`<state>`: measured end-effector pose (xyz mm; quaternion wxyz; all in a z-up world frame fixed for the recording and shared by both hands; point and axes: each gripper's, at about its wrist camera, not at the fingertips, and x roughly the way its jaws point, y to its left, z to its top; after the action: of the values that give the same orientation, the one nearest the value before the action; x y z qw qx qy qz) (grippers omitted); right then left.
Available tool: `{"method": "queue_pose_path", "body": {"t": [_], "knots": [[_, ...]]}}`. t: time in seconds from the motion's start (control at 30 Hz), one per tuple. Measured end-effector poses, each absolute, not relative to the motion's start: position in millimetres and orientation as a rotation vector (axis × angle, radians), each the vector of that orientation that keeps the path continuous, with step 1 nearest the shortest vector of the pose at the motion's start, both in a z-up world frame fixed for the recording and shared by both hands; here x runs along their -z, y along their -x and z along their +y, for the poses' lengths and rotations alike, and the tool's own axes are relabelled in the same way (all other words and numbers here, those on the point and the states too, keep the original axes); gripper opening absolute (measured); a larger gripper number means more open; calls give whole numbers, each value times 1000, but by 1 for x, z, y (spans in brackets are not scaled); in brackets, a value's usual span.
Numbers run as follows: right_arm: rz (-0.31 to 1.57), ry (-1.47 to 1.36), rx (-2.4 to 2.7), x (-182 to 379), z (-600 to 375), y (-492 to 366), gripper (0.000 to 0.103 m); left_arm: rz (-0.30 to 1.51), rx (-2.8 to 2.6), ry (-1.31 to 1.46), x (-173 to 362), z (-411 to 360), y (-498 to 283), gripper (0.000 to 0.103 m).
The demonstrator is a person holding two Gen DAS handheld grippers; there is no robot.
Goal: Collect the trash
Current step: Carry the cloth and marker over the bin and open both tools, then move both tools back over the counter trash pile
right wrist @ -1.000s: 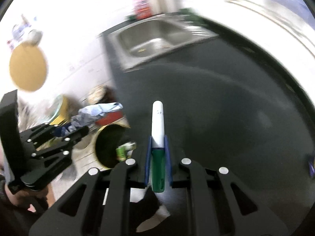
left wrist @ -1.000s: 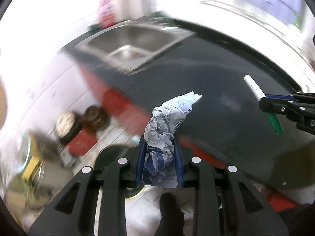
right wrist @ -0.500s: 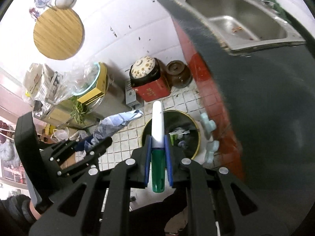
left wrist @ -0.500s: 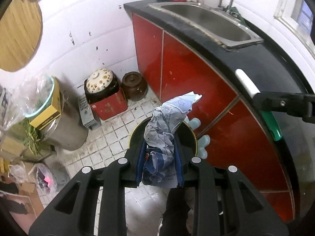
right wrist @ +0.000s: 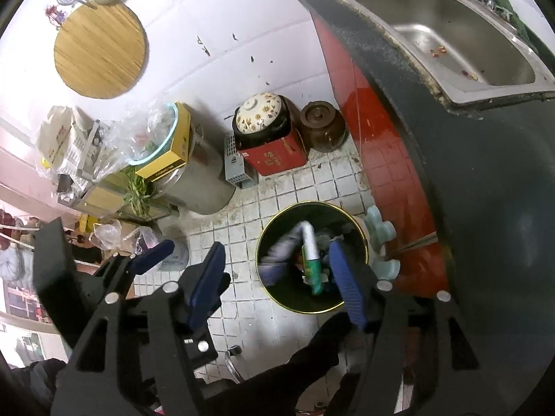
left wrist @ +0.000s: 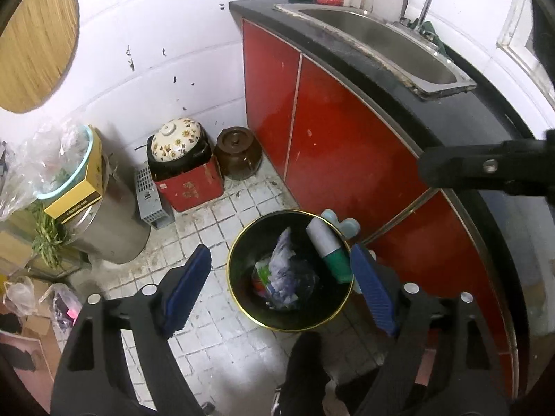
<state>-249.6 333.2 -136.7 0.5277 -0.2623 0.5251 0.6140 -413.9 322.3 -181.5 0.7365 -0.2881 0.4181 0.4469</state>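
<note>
Both grippers are right above the bin (left wrist: 239, 298). The left gripper (left wrist: 281, 289) is opening, with nothing in it; the wrapper (left wrist: 282, 270) is below in the bin. Same for the right gripper (right wrist: 277, 284): opening, with the marker (right wrist: 312, 260) loose below it.

Cramped kitchen corner

White tiled wall (left wrist: 166, 45) meets red cabinets (left wrist: 312, 131) under a steel sink (right wrist: 451, 45); grimy tiled floor (left wrist: 222, 329) below.
</note>
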Motion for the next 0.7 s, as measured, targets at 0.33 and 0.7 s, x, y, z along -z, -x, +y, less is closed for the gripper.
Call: {"method": "queue_pose_path", "body": {"t": [0.33,0.7], "knots": [[1168,558,-1341,101,266,185,79,935,-972,599,163,308,389,94],[997,267,-878,29,63,37,82,944,-489,296,116,217,199,94]]}}
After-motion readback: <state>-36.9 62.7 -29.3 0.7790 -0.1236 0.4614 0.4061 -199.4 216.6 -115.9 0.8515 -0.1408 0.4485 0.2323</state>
